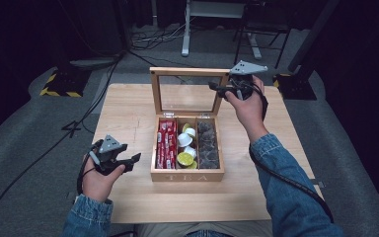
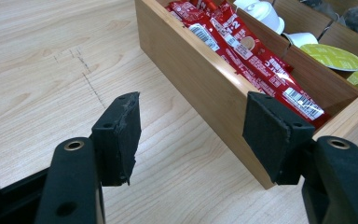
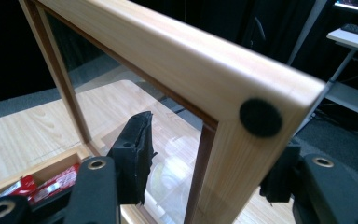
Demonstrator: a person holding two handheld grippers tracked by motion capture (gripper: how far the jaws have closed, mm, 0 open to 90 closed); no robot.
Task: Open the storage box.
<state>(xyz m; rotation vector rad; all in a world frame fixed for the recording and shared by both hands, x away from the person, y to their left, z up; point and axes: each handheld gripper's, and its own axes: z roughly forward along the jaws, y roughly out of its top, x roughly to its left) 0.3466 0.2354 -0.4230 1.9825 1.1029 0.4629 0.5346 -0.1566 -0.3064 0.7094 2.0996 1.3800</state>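
The tea box (image 1: 187, 175) sat mid-table, its glass lid (image 3: 177, 60) upright. The right gripper (image 1: 225, 89) straddled the lid's top corner, jaws apparently slack rather than pinching. The left gripper (image 1: 127, 161) waited spread beside the box. Opening looked done; next, the right should back clear without tipping it.

— What was the tea box (image 1: 187, 176) made of?
— Pale, smooth, matt wood, like the table (image 1: 128, 123). Its lid (image 3: 177, 60) held a clear, glossy glass pane and a round, fuzzy black felt dot (image 3: 260, 117).
— And inside?
— Shiny red foil sachets (image 2: 247, 51) and glossy plastic capsules (image 1: 185, 140).
— The gripper pads (image 2: 121, 135)?
— Matt black foam, rough and frayed at the edges. The sleeve (image 1: 296, 197) was blue denim.
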